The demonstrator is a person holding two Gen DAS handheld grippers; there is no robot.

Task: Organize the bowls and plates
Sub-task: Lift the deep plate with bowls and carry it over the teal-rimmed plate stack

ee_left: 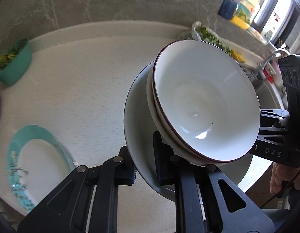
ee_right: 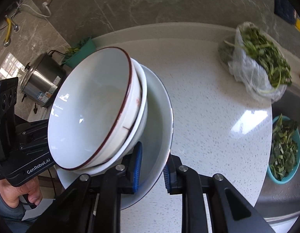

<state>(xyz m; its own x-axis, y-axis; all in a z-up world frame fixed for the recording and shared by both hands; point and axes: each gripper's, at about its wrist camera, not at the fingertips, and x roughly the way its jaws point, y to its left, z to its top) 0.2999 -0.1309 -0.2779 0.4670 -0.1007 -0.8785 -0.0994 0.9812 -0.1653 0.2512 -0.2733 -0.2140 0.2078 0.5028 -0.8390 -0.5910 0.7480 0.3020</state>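
Both the left gripper and right gripper are clamping the white plate carrying stacked bowls over the speckled counter beside grey marble walls.

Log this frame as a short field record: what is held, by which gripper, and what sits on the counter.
held: wide white plate carrying two nested white bowls with dark red rims
left gripper: shut on the plate's rim
right gripper: shut on the opposite rim
stack: tilted, off the pale speckled counter
counter: teal-rimmed plate, bag of greens
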